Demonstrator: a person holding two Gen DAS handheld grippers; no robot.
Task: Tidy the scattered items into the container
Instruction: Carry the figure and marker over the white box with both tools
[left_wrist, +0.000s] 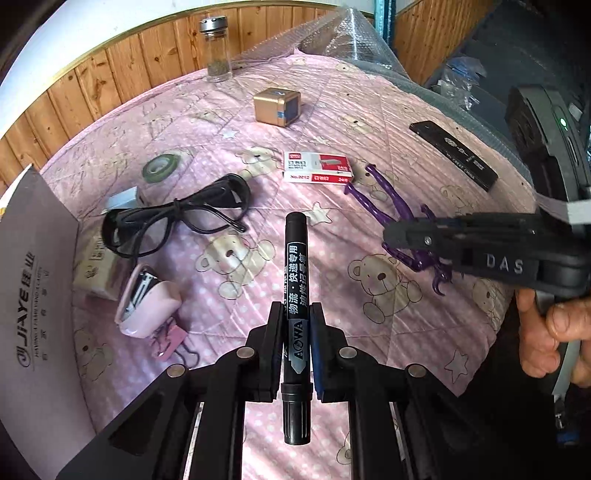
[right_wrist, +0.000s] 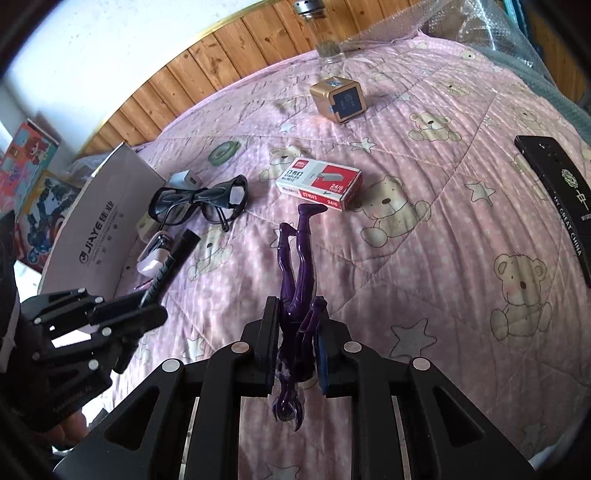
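Observation:
My left gripper (left_wrist: 295, 314) is shut on a black marker pen (left_wrist: 295, 266) that points away along the fingers above the pink quilt. My right gripper (right_wrist: 297, 317) is shut on a purple figurine (right_wrist: 301, 266), held head toward the camera with its legs pointing away. In the left wrist view the right gripper (left_wrist: 391, 234) comes in from the right with the figurine (left_wrist: 380, 206) in it. In the right wrist view the left gripper (right_wrist: 151, 301) with the marker (right_wrist: 173, 262) is low at the left. The grey cardboard box (left_wrist: 33, 295) (right_wrist: 99, 210) stands at the left edge.
On the quilt lie black glasses (left_wrist: 177, 218), a pink stapler (left_wrist: 144, 302), a red-white staples box (left_wrist: 317, 168), green tape (left_wrist: 162, 168), a gold cube (left_wrist: 277, 107), a glass jar (left_wrist: 218, 51), a black flat case (left_wrist: 454, 153) and a white charger (left_wrist: 123, 199). A hand (left_wrist: 550, 332) holds the right gripper.

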